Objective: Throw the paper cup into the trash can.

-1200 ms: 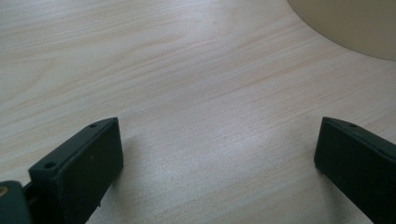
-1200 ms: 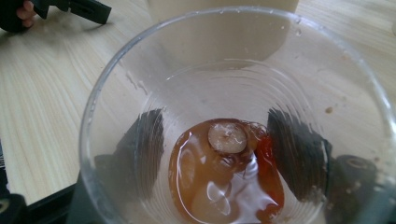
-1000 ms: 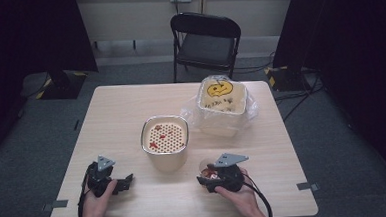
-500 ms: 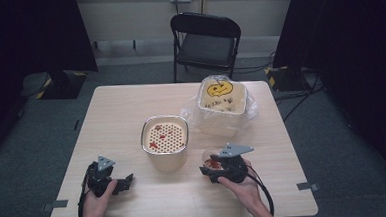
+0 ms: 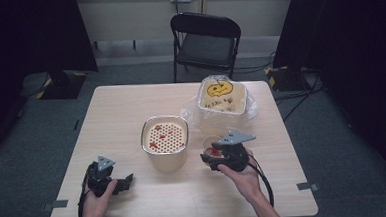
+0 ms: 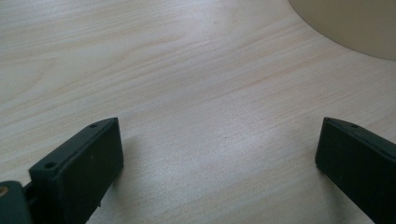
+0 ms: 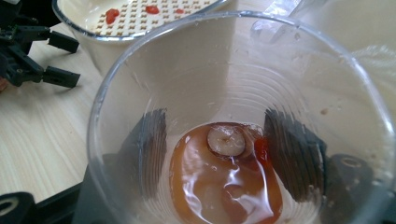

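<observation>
Right jaws: clamped on clear cup w/ reddish liquid, held by right gripper.
Change: cup now lifted closer to strainer pot vs 1 s ago; prob. about to pour.
Left jaws: apart, empty; left gripper rests on counter.
Room: lidded tub behind, chair beyond, dark curtains.

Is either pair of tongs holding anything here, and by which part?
The right tongs clamp a clear plastic cup by its lower sides; the left tongs are open, empty.
</observation>
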### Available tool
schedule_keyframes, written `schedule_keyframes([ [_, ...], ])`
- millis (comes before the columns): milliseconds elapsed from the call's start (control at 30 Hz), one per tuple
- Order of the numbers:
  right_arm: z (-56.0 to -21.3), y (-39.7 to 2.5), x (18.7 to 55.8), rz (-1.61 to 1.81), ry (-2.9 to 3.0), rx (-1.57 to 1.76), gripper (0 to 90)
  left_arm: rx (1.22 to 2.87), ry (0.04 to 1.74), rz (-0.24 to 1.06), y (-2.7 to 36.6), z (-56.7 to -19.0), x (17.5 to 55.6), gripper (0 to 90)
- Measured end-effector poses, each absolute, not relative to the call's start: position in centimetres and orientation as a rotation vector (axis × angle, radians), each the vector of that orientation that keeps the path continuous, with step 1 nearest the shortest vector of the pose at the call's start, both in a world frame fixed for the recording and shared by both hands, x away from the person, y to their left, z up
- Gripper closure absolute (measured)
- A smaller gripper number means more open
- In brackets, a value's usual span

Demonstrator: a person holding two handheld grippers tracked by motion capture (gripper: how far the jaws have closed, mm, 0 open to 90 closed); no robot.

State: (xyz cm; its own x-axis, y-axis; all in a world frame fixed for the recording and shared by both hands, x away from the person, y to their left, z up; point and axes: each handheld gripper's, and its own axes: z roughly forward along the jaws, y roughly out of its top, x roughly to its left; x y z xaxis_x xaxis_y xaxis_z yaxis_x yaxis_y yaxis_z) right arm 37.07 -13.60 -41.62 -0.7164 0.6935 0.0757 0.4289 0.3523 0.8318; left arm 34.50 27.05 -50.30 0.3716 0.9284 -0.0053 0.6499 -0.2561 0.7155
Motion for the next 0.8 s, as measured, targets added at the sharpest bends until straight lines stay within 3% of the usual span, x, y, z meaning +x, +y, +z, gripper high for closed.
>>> schedule_keyframes([
  [800,-35.5,-11.0,41.1,1.191,2.268,0.898,41.0,2.006,1.353,0.564,27.1,-50.3,34.5,0.0],
])
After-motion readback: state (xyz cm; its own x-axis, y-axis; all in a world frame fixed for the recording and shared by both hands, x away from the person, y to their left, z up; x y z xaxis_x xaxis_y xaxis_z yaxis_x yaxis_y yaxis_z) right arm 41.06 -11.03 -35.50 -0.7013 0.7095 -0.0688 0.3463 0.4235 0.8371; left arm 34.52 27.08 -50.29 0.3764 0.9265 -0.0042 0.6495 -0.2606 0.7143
